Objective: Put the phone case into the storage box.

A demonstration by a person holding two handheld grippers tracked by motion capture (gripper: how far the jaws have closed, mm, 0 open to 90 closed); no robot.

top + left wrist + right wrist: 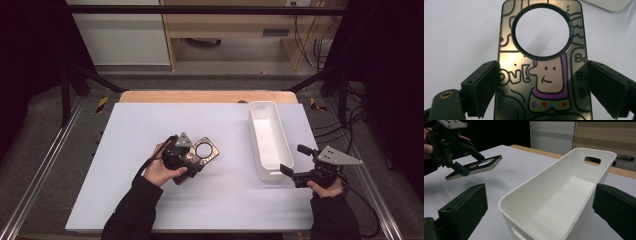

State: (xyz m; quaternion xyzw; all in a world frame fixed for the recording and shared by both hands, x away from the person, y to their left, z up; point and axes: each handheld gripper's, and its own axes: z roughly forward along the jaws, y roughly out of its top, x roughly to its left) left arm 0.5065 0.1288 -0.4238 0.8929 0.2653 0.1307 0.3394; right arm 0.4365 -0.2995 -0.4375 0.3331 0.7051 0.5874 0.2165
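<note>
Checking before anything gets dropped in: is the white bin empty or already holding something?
Empty. The white bin shows a bare floor and walls in the right gripper view, and the phone case is held above the table, outside it.

A long white bin (270, 142) lies on the white table (150, 200), with wooden furniture (235, 25) behind.

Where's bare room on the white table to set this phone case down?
The white rectangular bin is empty inside. Bare white table runs along the far edge and left side, and between the cartoon-printed phone case and the bin. It is crowded only at the bin's near end, beside the right gripper.
</note>
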